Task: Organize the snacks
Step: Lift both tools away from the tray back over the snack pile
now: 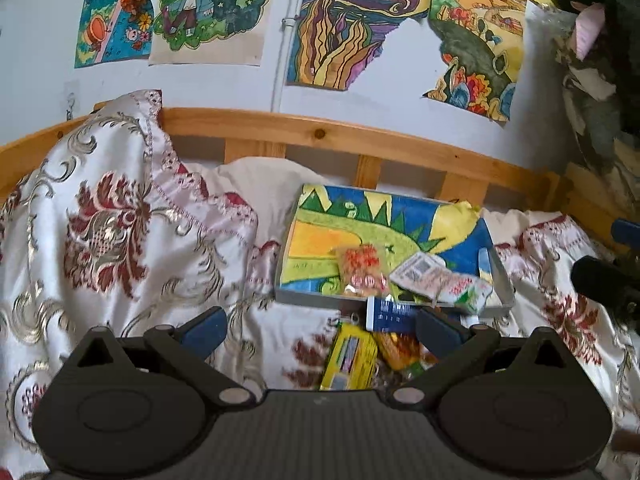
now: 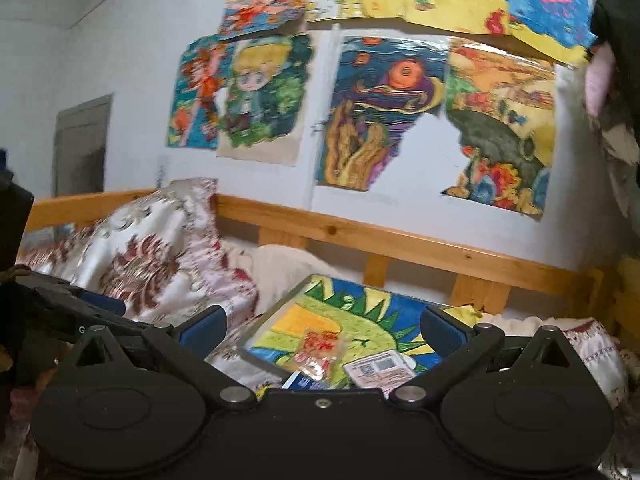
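Note:
A shallow tray (image 1: 320,298) lined with a bright dinosaur drawing lies on the bed. In it are a clear orange snack packet (image 1: 362,270), a white packet with a QR code (image 1: 420,270) and a green-and-white packet (image 1: 470,290). In front of the tray on the bedspread lie a blue packet (image 1: 390,316), a yellow box (image 1: 352,356) and an orange packet (image 1: 400,350). My left gripper (image 1: 320,330) is open and empty above these loose snacks. My right gripper (image 2: 322,330) is open and empty, held over the tray (image 2: 256,354); the orange packet (image 2: 320,350) and QR packet (image 2: 378,368) show below it.
A floral satin bedspread (image 1: 120,240) is heaped at the left. A wooden bed rail (image 1: 360,136) runs behind the tray, under a wall with coloured drawings (image 1: 352,24). Dark plush things (image 1: 600,60) hang at the right. The left gripper's body (image 2: 60,312) shows at the right wrist view's left edge.

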A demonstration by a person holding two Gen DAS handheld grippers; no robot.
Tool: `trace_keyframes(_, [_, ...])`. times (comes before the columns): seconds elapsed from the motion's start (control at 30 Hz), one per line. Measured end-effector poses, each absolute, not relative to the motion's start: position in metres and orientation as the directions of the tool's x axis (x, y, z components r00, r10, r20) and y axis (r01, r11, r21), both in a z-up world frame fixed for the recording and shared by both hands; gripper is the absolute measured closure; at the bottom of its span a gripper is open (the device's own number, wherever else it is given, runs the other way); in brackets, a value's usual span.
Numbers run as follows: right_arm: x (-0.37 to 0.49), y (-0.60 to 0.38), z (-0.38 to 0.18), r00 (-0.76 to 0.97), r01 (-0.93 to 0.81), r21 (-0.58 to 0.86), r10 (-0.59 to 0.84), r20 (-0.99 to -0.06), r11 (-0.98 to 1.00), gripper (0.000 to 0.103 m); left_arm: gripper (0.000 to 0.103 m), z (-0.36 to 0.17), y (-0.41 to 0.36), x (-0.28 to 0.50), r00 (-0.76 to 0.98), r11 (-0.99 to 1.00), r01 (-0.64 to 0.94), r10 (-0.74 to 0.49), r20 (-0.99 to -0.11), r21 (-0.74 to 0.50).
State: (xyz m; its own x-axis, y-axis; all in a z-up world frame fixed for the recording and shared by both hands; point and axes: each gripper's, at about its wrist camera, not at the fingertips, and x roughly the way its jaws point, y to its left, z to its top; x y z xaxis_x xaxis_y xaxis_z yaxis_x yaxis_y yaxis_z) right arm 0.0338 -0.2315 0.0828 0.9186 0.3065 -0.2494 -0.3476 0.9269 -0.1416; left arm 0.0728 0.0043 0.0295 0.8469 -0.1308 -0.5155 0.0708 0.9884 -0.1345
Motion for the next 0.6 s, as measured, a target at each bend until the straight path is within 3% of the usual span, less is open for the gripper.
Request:
trace_keyframes(0.23, [0.017,-0.232,0.064,0.894,-0.398,-0.152,0.345,-0.285,0.905,0.001,0.0,0.006,-0.002,0.061,0.813,0.988,0.125,-0.155,-0.561,-0.091])
trace_keyframes(0.6, [0.02,-0.257,0.007,0.828,-0.275,-0.024,0.223,-0.515,0.961,0.001,0.0,-0.022,-0.017,0.063,0.767,0.986,0.158,-0.155,-0.623,-0.05])
